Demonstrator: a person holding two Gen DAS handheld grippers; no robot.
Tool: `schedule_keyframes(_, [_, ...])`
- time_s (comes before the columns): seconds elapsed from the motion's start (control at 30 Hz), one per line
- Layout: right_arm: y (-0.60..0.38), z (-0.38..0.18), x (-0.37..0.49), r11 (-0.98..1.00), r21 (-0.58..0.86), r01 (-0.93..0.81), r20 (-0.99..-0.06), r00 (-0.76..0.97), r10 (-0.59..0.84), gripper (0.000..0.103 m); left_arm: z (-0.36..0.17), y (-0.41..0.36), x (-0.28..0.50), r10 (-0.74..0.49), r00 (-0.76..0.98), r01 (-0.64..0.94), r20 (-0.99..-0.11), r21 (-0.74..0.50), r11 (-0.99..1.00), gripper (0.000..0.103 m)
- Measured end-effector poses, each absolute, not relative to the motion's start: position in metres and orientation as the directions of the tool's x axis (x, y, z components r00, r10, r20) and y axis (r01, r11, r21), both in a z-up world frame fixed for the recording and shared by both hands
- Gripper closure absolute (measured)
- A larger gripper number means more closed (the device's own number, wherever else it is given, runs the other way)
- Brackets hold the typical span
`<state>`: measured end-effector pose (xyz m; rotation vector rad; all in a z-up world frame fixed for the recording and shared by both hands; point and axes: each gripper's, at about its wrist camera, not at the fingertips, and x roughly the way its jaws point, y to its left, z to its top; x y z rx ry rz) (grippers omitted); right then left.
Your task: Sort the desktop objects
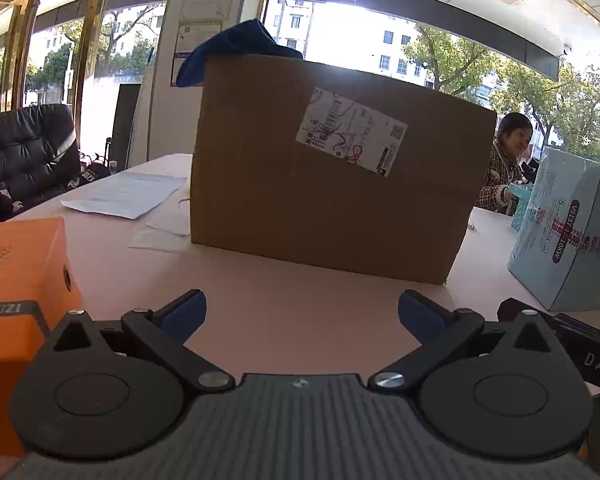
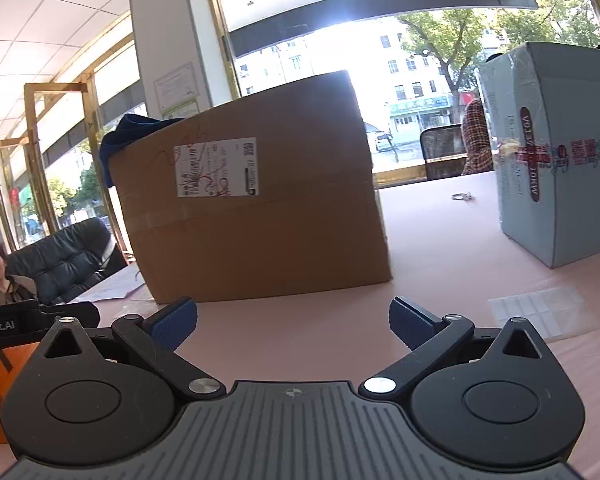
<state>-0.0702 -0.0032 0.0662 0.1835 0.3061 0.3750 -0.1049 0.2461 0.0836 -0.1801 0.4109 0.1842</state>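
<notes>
A big brown cardboard box point(image 1: 332, 184) with a shipping label stands on the pink table point(image 1: 284, 312), straight ahead of my left gripper point(image 1: 302, 312), which is open and holds nothing. A dark blue cloth point(image 1: 236, 46) lies on the box's top left corner. The right wrist view shows the same cardboard box point(image 2: 256, 208) and blue cloth point(image 2: 134, 136) ahead of my right gripper point(image 2: 292, 322), also open and holding nothing. An orange box point(image 1: 18, 280) sits close at the left. A pale blue carton point(image 1: 568, 232) stands at the right, also seen as the pale blue carton point(image 2: 556, 152).
White papers point(image 1: 128, 198) lie on the table left of the cardboard box. A small metal ring point(image 2: 462, 197) and a clear sticker sheet point(image 2: 540, 314) rest on the table point(image 2: 440, 240). A black armchair point(image 1: 24, 152) stands at the left; a seated person point(image 1: 504, 164) is behind the table.
</notes>
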Motion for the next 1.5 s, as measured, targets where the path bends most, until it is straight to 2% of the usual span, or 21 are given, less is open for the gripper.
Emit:
schedule_keyframes(0.27, [0.006, 0.042, -0.026, 0.958, 0.169, -0.230, -0.377, 0.883, 0.278, 0.000, 0.020, 0.218, 0.010, 0.132, 0.739, -0.233, -0.661, -0.066, 0.970, 0.000])
schedule_keyframes(0.37, [0.013, 0.033, -0.009, 0.970, 0.143, -0.197, -0.420, 0.876, 0.239, 0.000, -0.001, 0.211, 0.018, 0.169, 0.751, -0.193, -0.639, 0.033, 0.981, 0.000])
schedule_keyframes(0.47, [0.019, 0.023, 0.008, 0.980, 0.115, -0.165, -0.460, 0.865, 0.199, 0.000, -0.004, 0.214, 0.020, 0.143, 0.757, -0.180, -0.638, 0.007, 0.984, 0.000])
schedule_keyframes(0.63, [0.030, 0.008, 0.037, 0.991, 0.065, -0.113, -0.523, 0.842, 0.130, 0.000, -0.003, 0.232, 0.029, 0.236, 0.734, -0.311, -0.637, -0.006, 0.950, 0.000])
schedule_keyframes(0.9, [0.047, -0.016, 0.081, 0.999, -0.020, -0.038, -0.609, 0.793, 0.018, 0.000, -0.001, 0.241, 0.048, 0.276, 0.718, -0.350, -0.639, 0.012, 0.937, 0.000])
schedule_keyframes(1.5, [0.067, -0.007, 0.076, 0.999, -0.019, -0.047, -0.608, 0.794, 0.026, 0.000, -0.004, 0.246, 0.053, 0.279, 0.730, -0.357, -0.624, 0.000, 0.934, 0.000])
